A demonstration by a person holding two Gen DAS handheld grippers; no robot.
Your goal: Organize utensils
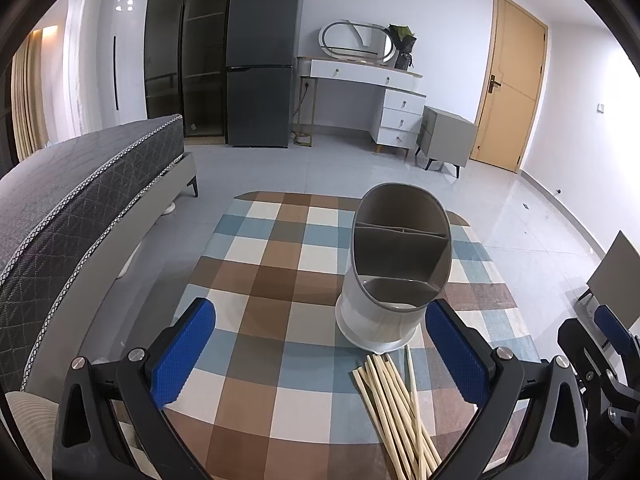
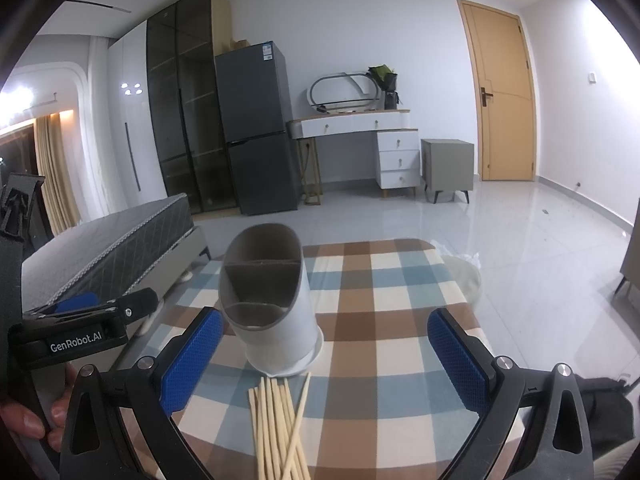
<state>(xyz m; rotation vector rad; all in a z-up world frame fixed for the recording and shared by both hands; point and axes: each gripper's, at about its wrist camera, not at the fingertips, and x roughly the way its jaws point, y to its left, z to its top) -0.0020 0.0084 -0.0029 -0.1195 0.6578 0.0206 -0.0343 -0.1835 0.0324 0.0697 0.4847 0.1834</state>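
A white utensil holder (image 1: 384,296) with a grey divided inside stands upright on the checked tablecloth (image 1: 280,280), and nothing shows in its compartments. A pile of several pale wooden chopsticks (image 1: 396,408) lies on the cloth just in front of it. My left gripper (image 1: 320,356) is open above the cloth, its blue pads (image 1: 184,356) wide apart, the holder and chopsticks toward its right finger. In the right wrist view the holder (image 2: 276,320) and chopsticks (image 2: 280,428) lie between the fingers of my open right gripper (image 2: 320,356), nearer the left pad. Neither gripper holds anything.
The table (image 2: 400,320) has rounded corners, with floor beyond its far edge. A grey bed (image 1: 80,208) runs along the left. A fridge (image 1: 260,60), dressing table (image 1: 360,92), bedside cabinet (image 1: 444,136) and door (image 1: 508,84) stand at the far wall. A hand (image 2: 36,416) holds the left gripper.
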